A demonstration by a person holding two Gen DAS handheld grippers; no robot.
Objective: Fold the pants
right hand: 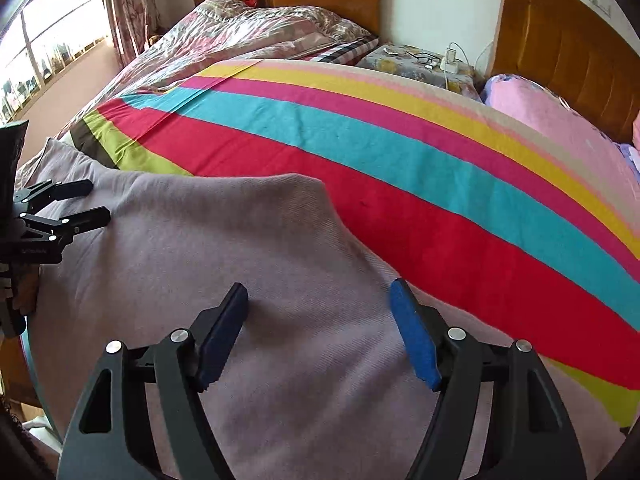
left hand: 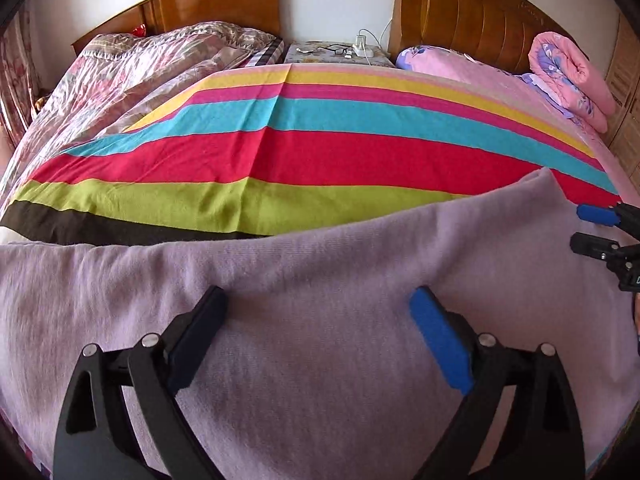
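left wrist: rolled pink quilt (left hand: 568,76) | right wrist: window (right hand: 52,36), curtain (right hand: 128,4)

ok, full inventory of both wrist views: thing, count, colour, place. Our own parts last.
pants: one, lilac, spread flat on the near edge of the bed, under both claws
striped sheet: one, brown, green, red, cyan, pink and yellow bands, across the bed
quilt: one, pink floral, crumpled, far left
headboards: two, brown wood, against the wall
nightstand: one, floral cover, between the headboards, with glasses and a white charger
pillow: one, pink, far right
rolled blanket: one, pink, right edge
window: one, bright, far left
left claw: open, nothing between its pads
right claw: open, nothing between its pads
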